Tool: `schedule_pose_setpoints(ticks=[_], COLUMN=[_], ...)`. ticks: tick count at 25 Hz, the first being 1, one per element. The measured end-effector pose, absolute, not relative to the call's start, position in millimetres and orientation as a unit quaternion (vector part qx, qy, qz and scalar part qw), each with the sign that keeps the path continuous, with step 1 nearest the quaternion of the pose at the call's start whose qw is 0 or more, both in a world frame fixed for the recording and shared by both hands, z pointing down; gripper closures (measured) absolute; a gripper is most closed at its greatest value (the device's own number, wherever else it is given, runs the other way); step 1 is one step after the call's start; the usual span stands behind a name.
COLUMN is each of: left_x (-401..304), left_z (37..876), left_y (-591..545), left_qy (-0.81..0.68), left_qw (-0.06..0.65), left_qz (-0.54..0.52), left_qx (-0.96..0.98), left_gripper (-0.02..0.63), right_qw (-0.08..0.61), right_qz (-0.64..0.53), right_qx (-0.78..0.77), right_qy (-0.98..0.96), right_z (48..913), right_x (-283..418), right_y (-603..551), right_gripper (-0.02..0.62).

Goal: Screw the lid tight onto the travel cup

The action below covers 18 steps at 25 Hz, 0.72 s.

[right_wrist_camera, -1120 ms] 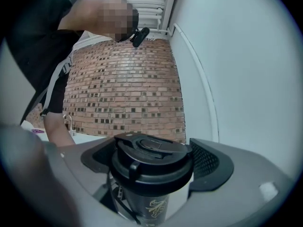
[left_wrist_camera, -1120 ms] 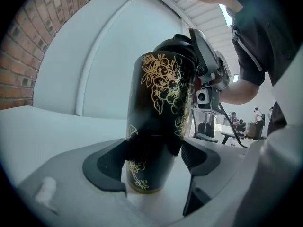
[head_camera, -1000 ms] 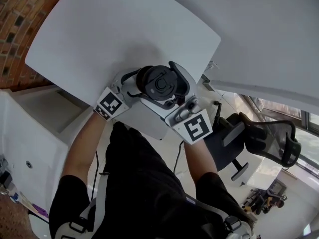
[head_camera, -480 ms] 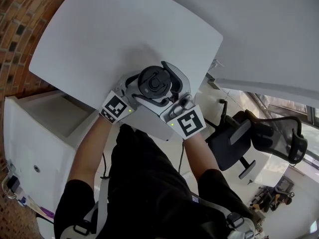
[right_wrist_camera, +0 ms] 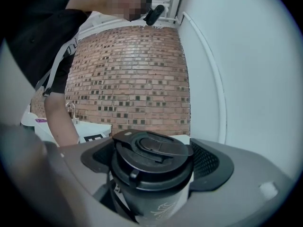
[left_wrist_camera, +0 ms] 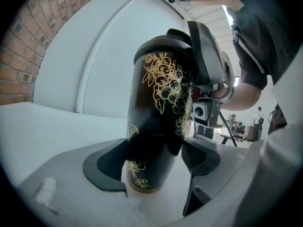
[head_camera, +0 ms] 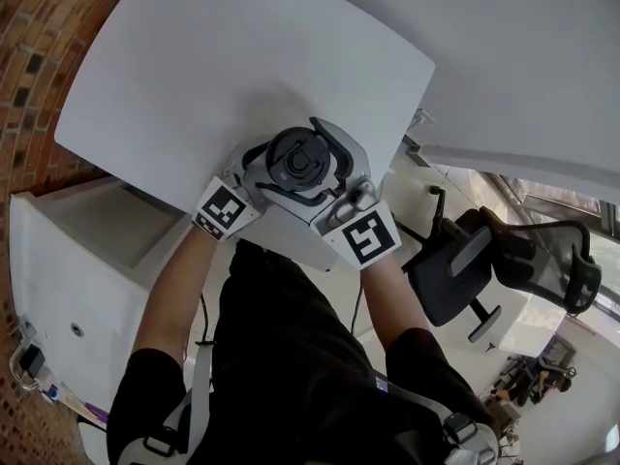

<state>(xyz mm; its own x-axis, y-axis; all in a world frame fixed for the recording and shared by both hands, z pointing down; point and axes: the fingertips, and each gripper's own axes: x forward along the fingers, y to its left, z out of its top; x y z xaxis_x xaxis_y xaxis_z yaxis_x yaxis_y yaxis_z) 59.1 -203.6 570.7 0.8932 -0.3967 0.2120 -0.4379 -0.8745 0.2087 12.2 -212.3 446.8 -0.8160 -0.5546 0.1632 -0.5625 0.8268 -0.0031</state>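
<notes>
Tightening step. Left gripper [left_wrist_camera: 151,168] clamps cup [left_wrist_camera: 158,103] near its base; right gripper [right_wrist_camera: 156,163] grips lid [right_wrist_camera: 152,150] atop cup. Next, I'd say: twist lid, cup braced.

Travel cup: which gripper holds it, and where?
The left gripper clamps the travel cup low on its body; the right gripper clamps the lid by its sides.

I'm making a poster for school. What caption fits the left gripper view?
Left gripper clamps a black, gold-flowered travel cup low on its body while the right gripper grasps its lid.
</notes>
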Motion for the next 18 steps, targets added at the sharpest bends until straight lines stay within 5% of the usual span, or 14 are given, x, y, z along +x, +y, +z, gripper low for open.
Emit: schedule_pose_setpoints(ticks=[18], left_x=[60.6], left_z=[572.2], left_y=[-202.6], left_qy=[-0.210], left_qw=[0.125], left_qz=[0.086], left_qx=[0.966], left_gripper=[0.236], right_qw=[0.143], right_qz=[-0.009], right_qx=[0.238], right_qy=[-0.961], right_z=[452.2], right_x=[10.9], right_y=[-205.9], right_gripper=[0.121])
